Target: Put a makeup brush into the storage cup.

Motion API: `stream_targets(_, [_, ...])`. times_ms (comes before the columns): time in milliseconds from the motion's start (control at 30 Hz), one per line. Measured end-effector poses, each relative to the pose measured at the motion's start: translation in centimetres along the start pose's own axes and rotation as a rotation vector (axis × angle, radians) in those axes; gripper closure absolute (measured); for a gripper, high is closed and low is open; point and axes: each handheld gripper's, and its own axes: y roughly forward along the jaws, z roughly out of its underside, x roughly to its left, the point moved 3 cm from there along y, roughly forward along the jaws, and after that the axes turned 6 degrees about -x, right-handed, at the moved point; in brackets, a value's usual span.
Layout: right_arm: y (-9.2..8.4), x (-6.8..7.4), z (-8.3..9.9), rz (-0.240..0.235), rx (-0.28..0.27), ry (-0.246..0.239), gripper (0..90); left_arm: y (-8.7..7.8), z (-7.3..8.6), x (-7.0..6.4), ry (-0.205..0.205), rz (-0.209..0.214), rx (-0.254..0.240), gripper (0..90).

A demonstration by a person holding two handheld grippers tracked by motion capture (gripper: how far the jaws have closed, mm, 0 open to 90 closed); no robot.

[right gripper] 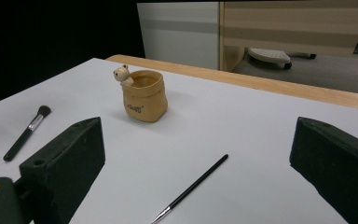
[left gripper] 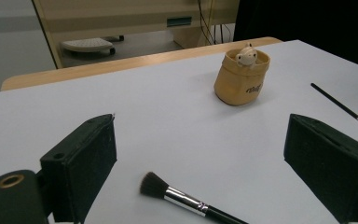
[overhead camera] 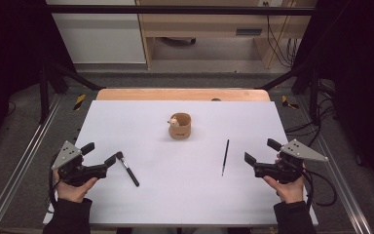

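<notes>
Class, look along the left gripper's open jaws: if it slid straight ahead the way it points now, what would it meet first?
Most likely the fluffy brush, lying on the white sheet just ahead of the open left gripper, between its jaws. The tan pot stands farther along, slightly to the side; depth is hard to judge.

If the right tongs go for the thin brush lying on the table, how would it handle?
The thin brush looks like a slim round stick lying flat on the smooth white table, so a nudge would probably roll it. It seems stiff and light. Lying so low, it may slip from the open right tongs.
</notes>
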Motion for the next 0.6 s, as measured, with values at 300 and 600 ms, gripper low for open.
stream_targets(300, [0.1,0.3,0.0,-0.003,0.01,-0.001,4.0,0.4,0.6,-0.3,-0.008,-0.016,0.024,9.3])
stream_targets(600, [0.3,1.1,-0.1,-0.018,0.016,-0.01,4.0,1.1,1.3,-0.8,-0.01,-0.039,0.066,9.4])
